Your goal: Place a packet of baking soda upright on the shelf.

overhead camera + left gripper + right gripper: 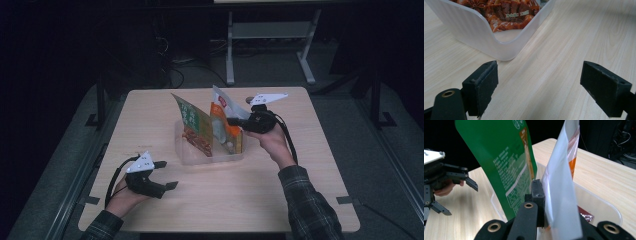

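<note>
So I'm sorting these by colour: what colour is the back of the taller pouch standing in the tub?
Green pouch with white print; the right gripper view shows it best.

The pale wooden table [150, 125] is softly lit from above against black, dim surroundings. The high view is grainy; near jaws blur in both gripper views.

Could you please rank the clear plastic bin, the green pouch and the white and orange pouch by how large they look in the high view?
1. clear plastic bin, widest.
2. green pouch and white and orange pouch: near alike; the right gripper hides part of the second.
</note>
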Demonstrator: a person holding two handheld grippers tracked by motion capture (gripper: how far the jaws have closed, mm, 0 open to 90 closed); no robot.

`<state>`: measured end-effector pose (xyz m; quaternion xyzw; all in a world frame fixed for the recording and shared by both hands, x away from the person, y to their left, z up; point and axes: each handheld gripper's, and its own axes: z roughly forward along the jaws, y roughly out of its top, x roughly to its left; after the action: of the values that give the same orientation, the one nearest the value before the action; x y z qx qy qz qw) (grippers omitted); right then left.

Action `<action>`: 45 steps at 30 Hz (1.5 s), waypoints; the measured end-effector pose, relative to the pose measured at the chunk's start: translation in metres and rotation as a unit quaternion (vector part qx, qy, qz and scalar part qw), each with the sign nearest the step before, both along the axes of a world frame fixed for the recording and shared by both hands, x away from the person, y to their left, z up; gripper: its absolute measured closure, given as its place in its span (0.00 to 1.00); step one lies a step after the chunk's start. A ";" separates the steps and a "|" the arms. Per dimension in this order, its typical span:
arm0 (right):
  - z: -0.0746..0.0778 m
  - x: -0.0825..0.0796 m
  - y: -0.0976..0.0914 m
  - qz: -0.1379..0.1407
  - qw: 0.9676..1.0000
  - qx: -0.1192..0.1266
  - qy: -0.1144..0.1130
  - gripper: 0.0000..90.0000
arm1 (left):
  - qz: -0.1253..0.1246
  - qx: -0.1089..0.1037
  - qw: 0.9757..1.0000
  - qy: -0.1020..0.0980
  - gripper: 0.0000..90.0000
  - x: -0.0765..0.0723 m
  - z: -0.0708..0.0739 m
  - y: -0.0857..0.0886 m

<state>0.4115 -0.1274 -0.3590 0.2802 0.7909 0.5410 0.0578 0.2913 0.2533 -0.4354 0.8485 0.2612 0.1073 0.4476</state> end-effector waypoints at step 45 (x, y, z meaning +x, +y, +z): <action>0.002 -0.016 -0.004 -0.035 0.998 -0.047 -0.009 0.35 | -0.006 0.009 1.000 0.002 0.16 0.001 -0.001 -0.002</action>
<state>0.3954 -0.1311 -0.3574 0.2997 0.8048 0.5031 0.0965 0.2919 0.2514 -0.4367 0.8541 0.2559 0.1050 0.4404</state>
